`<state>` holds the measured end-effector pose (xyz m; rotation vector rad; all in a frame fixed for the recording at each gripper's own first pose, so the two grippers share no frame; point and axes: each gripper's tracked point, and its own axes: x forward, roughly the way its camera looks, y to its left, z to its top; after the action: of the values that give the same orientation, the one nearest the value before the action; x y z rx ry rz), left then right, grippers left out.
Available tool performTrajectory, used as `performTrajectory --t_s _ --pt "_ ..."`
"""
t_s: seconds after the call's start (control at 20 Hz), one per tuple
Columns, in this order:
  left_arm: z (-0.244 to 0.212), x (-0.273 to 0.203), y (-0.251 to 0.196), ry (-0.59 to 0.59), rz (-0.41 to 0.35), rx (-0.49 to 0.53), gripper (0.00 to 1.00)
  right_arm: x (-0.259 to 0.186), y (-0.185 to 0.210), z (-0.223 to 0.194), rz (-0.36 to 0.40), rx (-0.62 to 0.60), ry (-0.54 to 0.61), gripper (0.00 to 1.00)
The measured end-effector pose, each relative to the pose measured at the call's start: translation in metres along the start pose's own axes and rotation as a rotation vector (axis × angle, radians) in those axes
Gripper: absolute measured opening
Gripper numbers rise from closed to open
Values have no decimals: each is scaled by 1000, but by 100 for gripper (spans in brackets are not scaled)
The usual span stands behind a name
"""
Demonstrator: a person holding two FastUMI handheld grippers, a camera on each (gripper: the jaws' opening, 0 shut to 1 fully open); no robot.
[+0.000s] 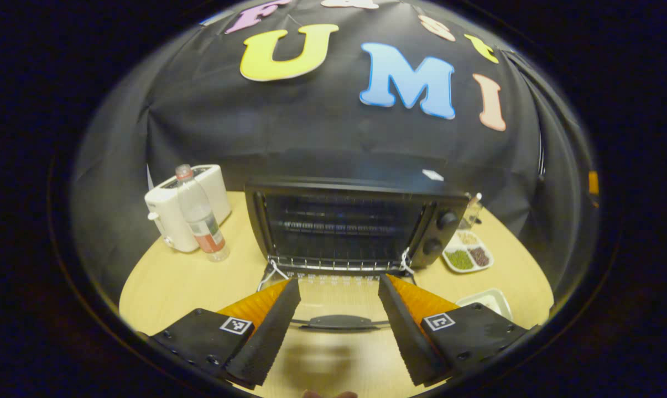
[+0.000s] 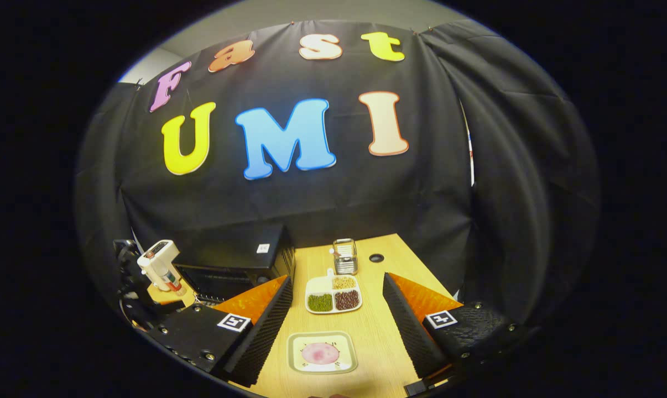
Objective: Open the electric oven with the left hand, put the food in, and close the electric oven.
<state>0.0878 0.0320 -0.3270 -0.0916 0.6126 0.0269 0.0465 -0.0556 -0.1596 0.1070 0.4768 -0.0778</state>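
The black electric oven [image 1: 355, 221] stands at the back of the table with its glass door [image 1: 339, 296] folded down flat towards me. Its wire rack [image 1: 336, 264] shows inside. My left gripper [image 1: 340, 283] is open over the door, and the door handle [image 1: 339, 321] lies between the fingers without either one pressing on it. In the right gripper view, a small square plate with a pink slice of food [image 2: 322, 352] sits on the table between the fingers of my open right gripper [image 2: 338, 281], which holds nothing. The oven [image 2: 239, 257] is to its left.
A white toaster [image 1: 178, 207] and a plastic bottle [image 1: 201, 215] stand left of the oven. A divided dish of beans [image 1: 469, 255] [image 2: 333, 296] and a small wire basket [image 2: 345, 256] lie to its right. The food plate's corner [image 1: 488, 301] shows near the table edge.
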Motion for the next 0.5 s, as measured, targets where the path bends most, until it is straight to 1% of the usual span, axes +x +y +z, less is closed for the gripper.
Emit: performTrajectory --t_s 0.15,0.2,0.25,0.3,0.35,0.5 --pt "54 -36 4 -123 4 -26 100 15 -3 -36 56 16 152 99" --pt "74 -49 4 -166 1 -34 92 21 -5 -48 70 17 195 99" --pt "91 -64 6 -206 1 -40 100 27 -8 -60 81 23 240 99" --pt "109 -77 7 -244 1 -45 96 34 -8 -73 100 29 278 99" --pt "125 -90 7 -284 0 -52 100 39 -11 -89 103 39 325 99" --pt "164 -128 12 -383 1 -64 92 58 -18 -133 112 73 443 100"
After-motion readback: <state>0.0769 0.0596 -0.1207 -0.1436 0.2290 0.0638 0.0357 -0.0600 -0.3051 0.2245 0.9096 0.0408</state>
